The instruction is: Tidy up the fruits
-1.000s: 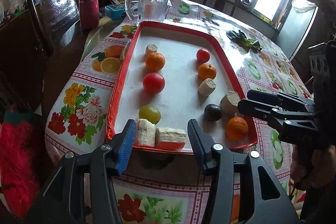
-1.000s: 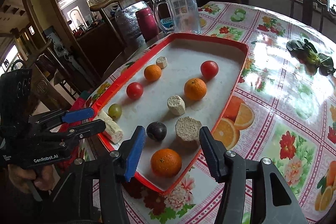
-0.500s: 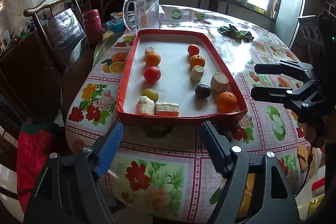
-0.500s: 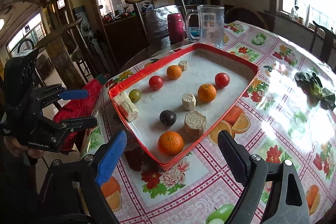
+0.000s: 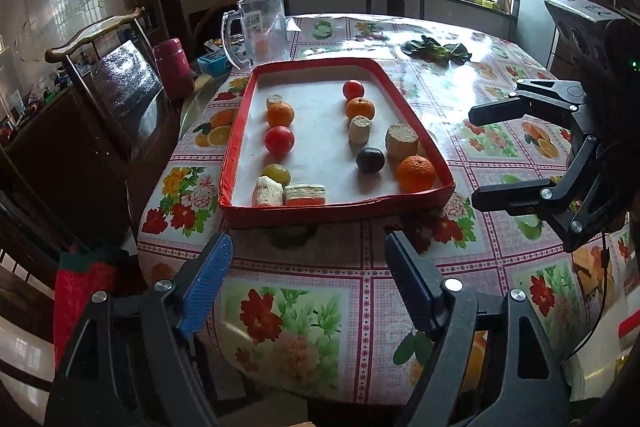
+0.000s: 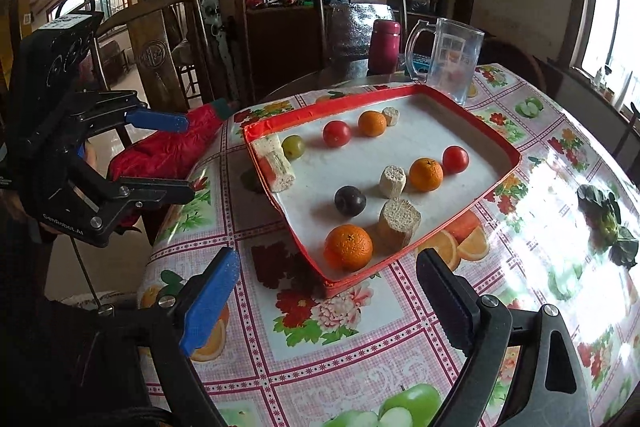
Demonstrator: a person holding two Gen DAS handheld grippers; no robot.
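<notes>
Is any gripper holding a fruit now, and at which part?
Nothing is held. The left gripper and right gripper are open and empty, short of the tray.

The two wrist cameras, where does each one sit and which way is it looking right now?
Left wrist: on the left gripper, looking down along the red tray toward the windows; own open fingers below, right gripper at right.
Right wrist: on the right gripper, looking across the tray's near corner toward a chair; own open fingers below, left gripper at left.
Shared: tray, fruit, glass jug, flowered tablecloth.
</notes>
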